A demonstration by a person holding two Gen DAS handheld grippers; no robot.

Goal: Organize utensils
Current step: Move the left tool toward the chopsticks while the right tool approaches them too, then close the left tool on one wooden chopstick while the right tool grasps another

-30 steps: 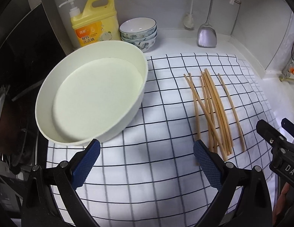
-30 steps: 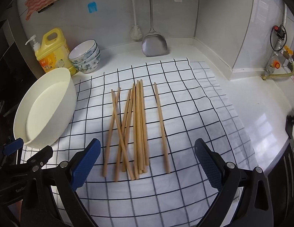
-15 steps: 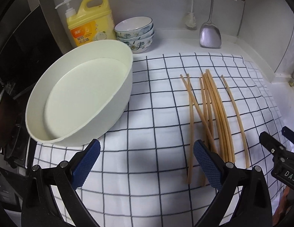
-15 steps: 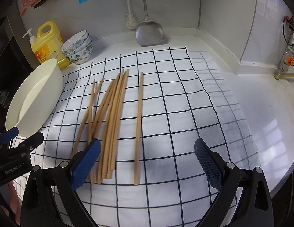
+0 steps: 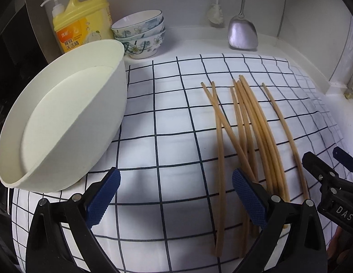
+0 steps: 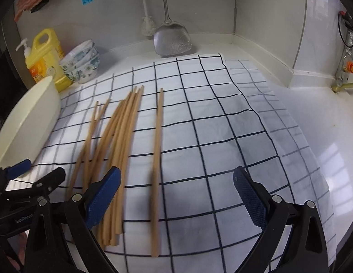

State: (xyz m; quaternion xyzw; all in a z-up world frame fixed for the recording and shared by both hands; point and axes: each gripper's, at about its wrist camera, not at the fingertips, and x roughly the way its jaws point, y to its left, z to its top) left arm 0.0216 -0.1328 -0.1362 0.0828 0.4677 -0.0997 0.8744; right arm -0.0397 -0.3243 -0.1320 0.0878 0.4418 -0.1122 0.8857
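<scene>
Chopsticks (image 5: 251,136) lie loose ahead of your left gripper (image 5: 175,195), past its right finger, on the checked cloth (image 5: 172,113); its jaws are spread and hold nothing. "DAS" shows on the other tool at far right. A white basin (image 5: 62,122) sits ahead-left, tilted.

From your right gripper (image 6: 176,195), also spread and empty, one chopstick (image 6: 157,159) runs between the fingers; the bundle lies by the left finger. "GenRobo" reads at lower left. Bare counter (image 6: 335,136) opens rightward.

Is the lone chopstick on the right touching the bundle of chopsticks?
Apart. The right wrist view shows the lone chopstick with a strip of checked cloth visible along its whole length between it and the bundle.
</scene>
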